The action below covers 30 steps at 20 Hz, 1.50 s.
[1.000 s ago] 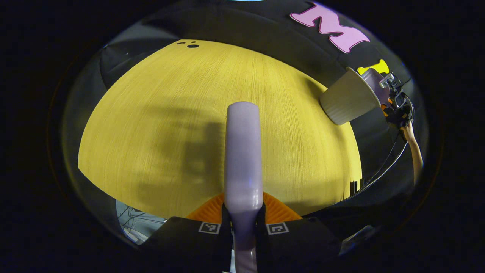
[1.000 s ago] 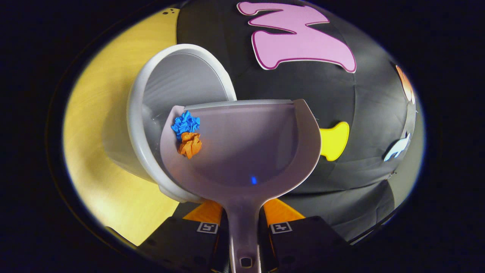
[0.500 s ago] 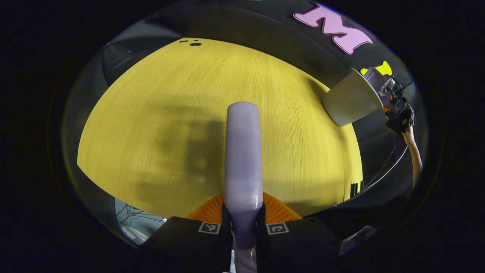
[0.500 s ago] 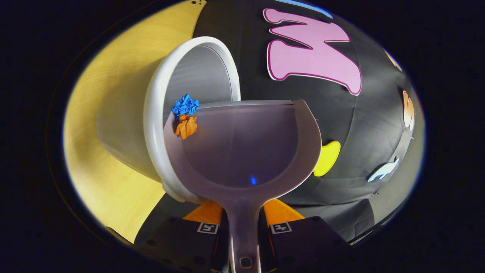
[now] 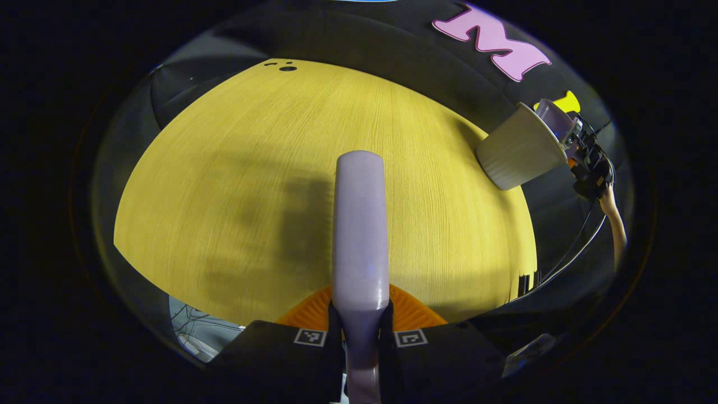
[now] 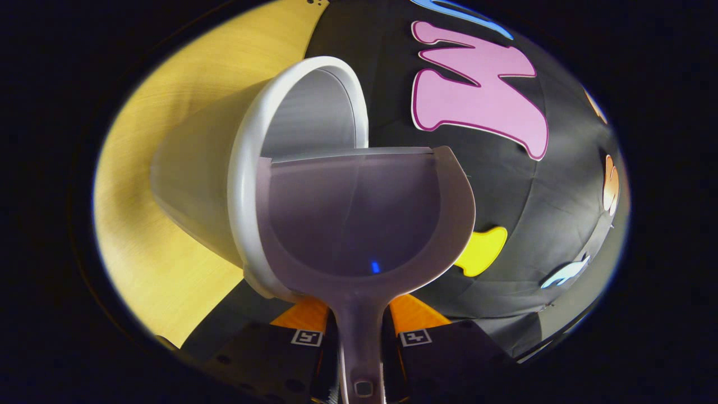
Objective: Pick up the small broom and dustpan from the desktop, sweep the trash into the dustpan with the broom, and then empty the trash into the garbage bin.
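Fingers of the right gripper (image 6: pixel 359 331) clamp the dustpan (image 6: pixel 359 219) by its handle, the pan tipped so its front lip sits over the mouth of the garbage bin (image 6: pixel 252 168) at the desktop's (image 6: pixel 168 134) edge. Left gripper (image 5: pixel 359 331) is clamped on the broom (image 5: pixel 360 224) handle, which juts forward above the desktop's near edge.

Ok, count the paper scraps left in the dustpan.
0. The dustpan, held by the right gripper at the mouth of the garbage bin, shows a bare scoop. Any scraps inside the bin would be hidden behind the dustpan's front edge.
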Each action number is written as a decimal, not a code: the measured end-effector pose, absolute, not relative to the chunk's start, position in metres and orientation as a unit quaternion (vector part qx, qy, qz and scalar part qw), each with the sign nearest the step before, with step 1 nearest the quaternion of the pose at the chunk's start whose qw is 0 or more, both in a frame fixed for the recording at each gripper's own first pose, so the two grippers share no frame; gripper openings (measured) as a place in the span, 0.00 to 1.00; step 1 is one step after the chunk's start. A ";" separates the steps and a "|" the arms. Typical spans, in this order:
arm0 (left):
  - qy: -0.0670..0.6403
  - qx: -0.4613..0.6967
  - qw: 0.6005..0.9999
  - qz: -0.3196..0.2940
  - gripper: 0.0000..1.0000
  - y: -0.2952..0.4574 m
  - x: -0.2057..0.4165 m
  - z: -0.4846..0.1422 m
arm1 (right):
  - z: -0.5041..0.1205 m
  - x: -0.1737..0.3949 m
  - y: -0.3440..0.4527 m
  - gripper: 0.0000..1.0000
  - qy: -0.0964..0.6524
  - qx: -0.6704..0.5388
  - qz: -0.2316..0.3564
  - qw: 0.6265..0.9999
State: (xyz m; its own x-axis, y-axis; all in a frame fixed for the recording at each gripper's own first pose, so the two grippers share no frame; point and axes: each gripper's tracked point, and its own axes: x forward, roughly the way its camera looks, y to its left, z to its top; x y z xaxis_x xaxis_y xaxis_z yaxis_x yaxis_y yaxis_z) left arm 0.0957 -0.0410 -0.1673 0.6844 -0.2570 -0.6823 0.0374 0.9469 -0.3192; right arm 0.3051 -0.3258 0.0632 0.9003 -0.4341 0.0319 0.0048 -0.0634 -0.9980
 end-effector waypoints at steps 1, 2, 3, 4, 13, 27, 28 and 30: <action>0.388 -0.143 0.907 -0.079 0.28 -0.040 0.096 -0.167 | 0.063 0.306 -0.327 0.35 0.161 -0.698 -0.162 0.679; 0.387 -0.143 0.908 -0.077 0.29 -0.038 0.096 -0.166 | 0.062 0.306 -0.327 0.35 0.168 -0.680 -0.158 0.696; 0.386 -0.143 0.908 -0.075 0.31 -0.037 0.097 -0.166 | 0.059 0.306 -0.327 0.35 0.175 -0.656 -0.154 0.718; 0.384 -0.143 0.909 -0.073 0.31 -0.035 0.097 -0.164 | 0.056 0.305 -0.326 0.35 0.184 -0.627 -0.153 0.741; 0.352 -0.152 0.922 -0.054 0.29 -0.009 0.102 -0.140 | 0.055 0.306 -0.315 0.35 0.214 -0.350 -0.143 0.900; 0.338 -0.126 0.928 -0.092 0.28 -0.014 0.084 -0.137 | 0.074 0.315 -0.271 0.35 0.171 -0.098 -0.033 0.980; 0.336 -0.125 0.929 -0.092 0.30 -0.014 0.085 -0.138 | 0.073 0.315 -0.269 0.35 0.176 -0.093 -0.022 0.980; 0.334 -0.113 0.931 -0.091 0.30 -0.014 0.085 -0.141 | 0.069 0.314 -0.270 0.35 0.190 -0.087 0.002 0.978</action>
